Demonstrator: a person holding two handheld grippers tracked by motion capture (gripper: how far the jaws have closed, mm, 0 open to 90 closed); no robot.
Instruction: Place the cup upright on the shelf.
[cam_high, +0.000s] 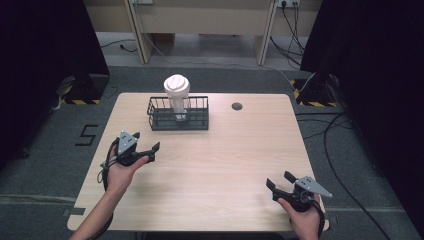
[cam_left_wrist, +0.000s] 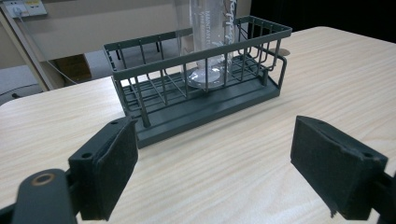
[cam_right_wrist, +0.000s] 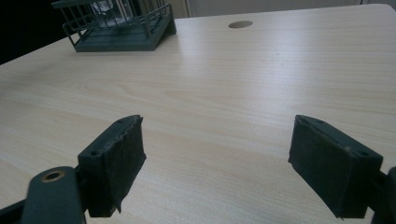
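Bottle (cam_high: 177, 95) first: it's a clear plastic one with a white lid, standing upright inside the dark wire basket (cam_high: 159, 119) toward the far side of the wooden table (cam_high: 225, 165), a bit left of center. Long axis is straight up and down, lid at the top, base resting on the basket floor. In the left gripper view you can see the clear bottle (cam_left_wrist: 210, 51) through the bars of the basket (cam_left_wrist: 154, 116), with some printed lettering running up its side that's too small to read properly. Left gripper (cam_high: 150, 152) is spread wide, nothing between the jaws, and it's aimed at the basket from the near-left, close to it but not touching. In its own view the left gripper (cam_left_wrist: 215, 154) has both black pads far apart with bare tabletop between them and the basket's long side right ahead. Right gripper (cam_high: 280, 181) sits at the near-right corner of the table, well apart from the basket, also gaping wide and holding nothing. In its own view the right gripper (cam_right_wrist: 217, 154) points across the bare wood, with the basket (cam_right_wrist: 116, 35) off in the far left corner and a round cable hole (cam_right_wrist: 240, 24) in the tabletop farther back.
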